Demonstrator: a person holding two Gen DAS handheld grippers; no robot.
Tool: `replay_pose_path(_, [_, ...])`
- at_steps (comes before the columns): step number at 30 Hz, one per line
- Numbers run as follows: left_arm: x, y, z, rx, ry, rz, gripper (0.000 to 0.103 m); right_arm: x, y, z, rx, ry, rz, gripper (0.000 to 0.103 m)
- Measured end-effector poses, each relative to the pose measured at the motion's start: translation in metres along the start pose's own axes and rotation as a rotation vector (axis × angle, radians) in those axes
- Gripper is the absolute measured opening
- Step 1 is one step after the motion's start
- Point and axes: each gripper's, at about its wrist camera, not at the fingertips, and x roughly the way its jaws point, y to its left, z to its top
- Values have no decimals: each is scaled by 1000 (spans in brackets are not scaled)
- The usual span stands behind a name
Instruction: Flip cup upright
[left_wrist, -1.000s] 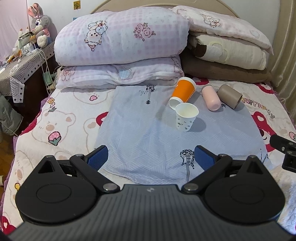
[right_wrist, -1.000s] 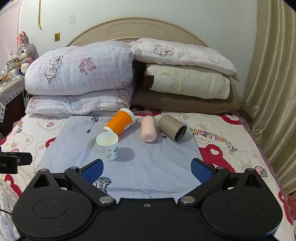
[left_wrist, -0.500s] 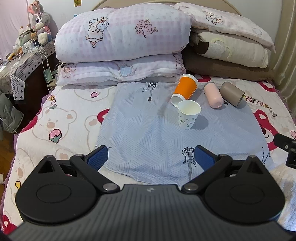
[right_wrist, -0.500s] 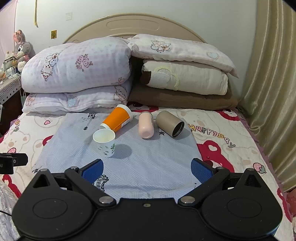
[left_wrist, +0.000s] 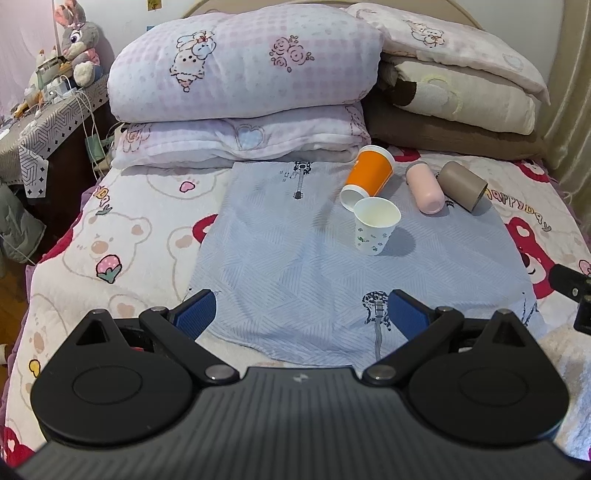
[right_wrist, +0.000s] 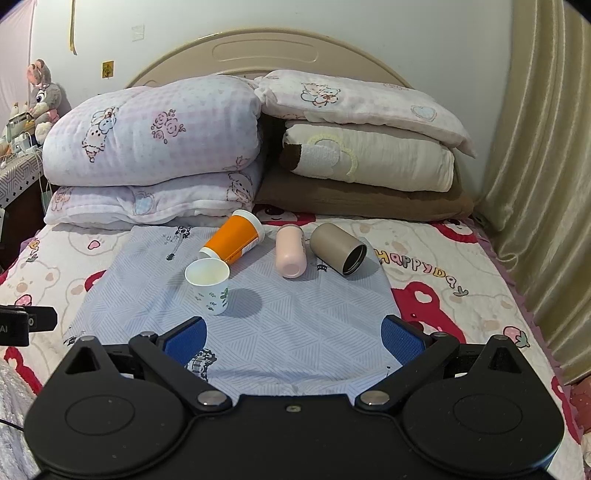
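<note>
I am holding both tongs, left tongs (left_wrist: 301, 314) and right tongs (right_wrist: 293, 334), spread apart and empty; the orange cup (right_wrist: 233, 242) at 11 o'clock is lying against the white cup (right_wrist: 209, 286), risking toppling it.

Soft even indoor light, sharp focus, fisheye bending at edges.

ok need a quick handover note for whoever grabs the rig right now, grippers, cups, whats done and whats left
Left gripper: open, empty, short of the cups.
Right gripper: open, empty, also short of them.
All cups are on the blue cloth. White paper cup stands upright, mouth up.
Orange cup, pink cup and brown cup lie on their sides behind it.
Done: one cup upright.
Left: stand up the other three, none gripped yet.
</note>
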Motion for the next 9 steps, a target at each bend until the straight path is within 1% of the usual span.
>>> replay_pose_path(9, [-1,-4,0,17,-3,11,101,0,-4,1,3,3,-4,102])
